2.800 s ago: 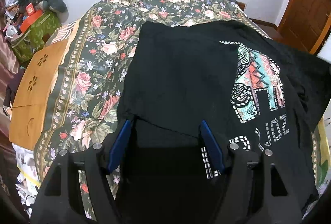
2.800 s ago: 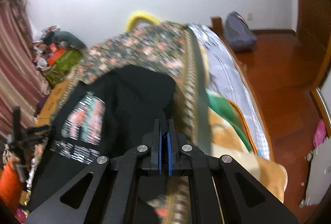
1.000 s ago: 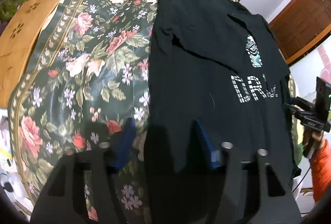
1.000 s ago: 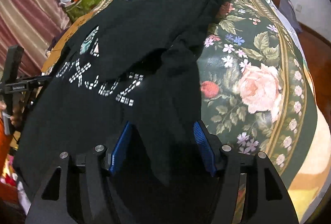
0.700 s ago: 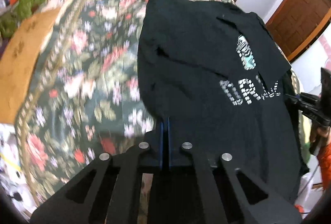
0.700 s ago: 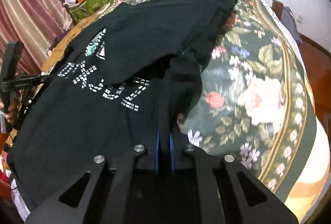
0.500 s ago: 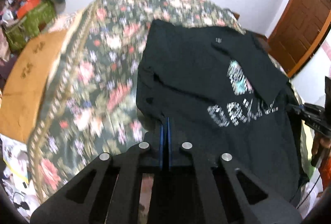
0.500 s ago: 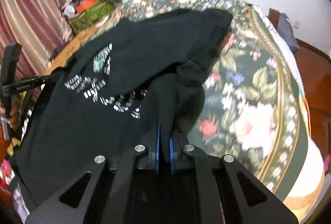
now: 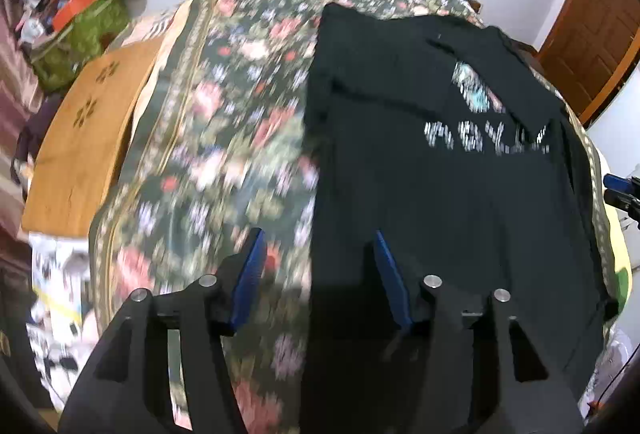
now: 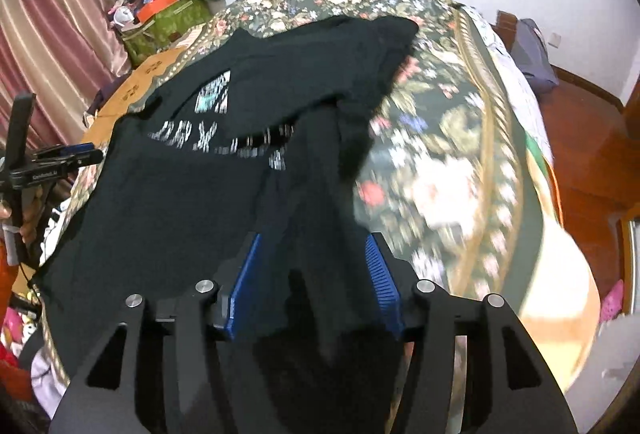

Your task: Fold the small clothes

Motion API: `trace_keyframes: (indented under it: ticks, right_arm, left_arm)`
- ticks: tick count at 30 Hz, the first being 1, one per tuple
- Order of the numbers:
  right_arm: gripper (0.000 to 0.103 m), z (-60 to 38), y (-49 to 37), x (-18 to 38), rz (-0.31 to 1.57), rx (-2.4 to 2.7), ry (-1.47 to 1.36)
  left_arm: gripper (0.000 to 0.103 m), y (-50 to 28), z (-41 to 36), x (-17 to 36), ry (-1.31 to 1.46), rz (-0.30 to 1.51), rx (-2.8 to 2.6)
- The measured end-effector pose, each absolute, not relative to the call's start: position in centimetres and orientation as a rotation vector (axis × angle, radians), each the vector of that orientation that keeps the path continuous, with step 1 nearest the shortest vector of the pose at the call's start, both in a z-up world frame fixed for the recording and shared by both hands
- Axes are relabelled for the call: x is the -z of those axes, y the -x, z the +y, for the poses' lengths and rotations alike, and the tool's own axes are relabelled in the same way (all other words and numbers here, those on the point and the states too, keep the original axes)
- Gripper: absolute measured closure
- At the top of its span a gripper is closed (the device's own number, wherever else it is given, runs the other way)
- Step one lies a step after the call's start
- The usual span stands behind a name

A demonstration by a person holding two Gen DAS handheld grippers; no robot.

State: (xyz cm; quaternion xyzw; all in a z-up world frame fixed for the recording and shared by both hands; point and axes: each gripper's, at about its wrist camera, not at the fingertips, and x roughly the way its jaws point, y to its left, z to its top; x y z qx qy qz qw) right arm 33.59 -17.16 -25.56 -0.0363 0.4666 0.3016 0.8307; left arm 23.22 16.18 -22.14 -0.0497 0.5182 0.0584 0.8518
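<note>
Black T-shirt [image 9: 440, 193] spread on the floral bedspread [image 9: 224, 137], upper part folded down over its print.

Left gripper [image 9: 318, 274] at the near left hem, blue fingers [image 9: 250, 274] wide apart, holding nothing. Right gripper [image 10: 310, 280] at the near right edge, fingers [image 10: 244, 282] apart, loose cloth lying between them. Wooden board [image 9: 84, 137] left of the bed.
</note>
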Motion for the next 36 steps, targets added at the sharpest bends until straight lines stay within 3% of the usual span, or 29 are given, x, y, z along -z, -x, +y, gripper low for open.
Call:
trace_keyframes:
  ticks: [15,18,20,21,23,24,25,29,33,35,36]
  right_arm:
    - [0.052,-23.2,-27.4,31.3,1.159,-0.561,-0.022]
    - [0.052,-23.0,-27.0,32.4,1.168,-0.572,-0.047]
    - [0.049,-22.7,-27.0,32.6,1.148,-0.581,-0.044]
    - [0.053,-22.6,-27.2,32.6,1.138,-0.58,-0.045]
    - [0.07,-22.3,-27.5,32.5,1.127,-0.599,-0.052]
    - [0.089,-22.1,-27.7,32.5,1.125,-0.599,-0.043]
    - [0.097,-21.8,-28.0,32.4,1.122,-0.595,-0.025]
    - [0.097,-21.2,-28.4,31.9,1.113,-0.593,0.016]
    - [0.096,-20.7,-27.9,30.1,1.091,-0.603,-0.02]
    - [0.092,-20.3,-27.1,29.5,1.1,-0.637,-0.017]
    - [0.083,-20.1,-26.7,29.2,1.105,-0.656,-0.015]
  left_arm:
    - [0.046,-13.9,16.9,24.7,0.329,1.17,-0.108]
    - [0.063,-13.9,16.1,24.5,0.338,1.153,-0.075]
    - [0.091,-14.3,15.1,24.1,0.295,1.143,-0.065]
    - [0.1,-14.6,14.5,24.0,0.265,1.142,-0.055]
    - [0.101,-15.1,13.6,23.6,0.213,1.126,-0.06]
    - [0.101,-15.3,13.3,23.2,0.184,1.107,-0.071]
    - [0.101,-15.5,13.3,22.7,0.164,1.083,-0.088]
    - [0.101,-17.2,15.0,21.3,0.181,1.028,-0.149]
    - [0.1,-18.1,16.5,23.0,0.142,1.085,-0.215]
    - [0.099,-17.9,16.7,23.9,0.153,1.123,-0.205]
    - [0.099,-17.4,16.8,24.3,0.155,1.141,-0.207]
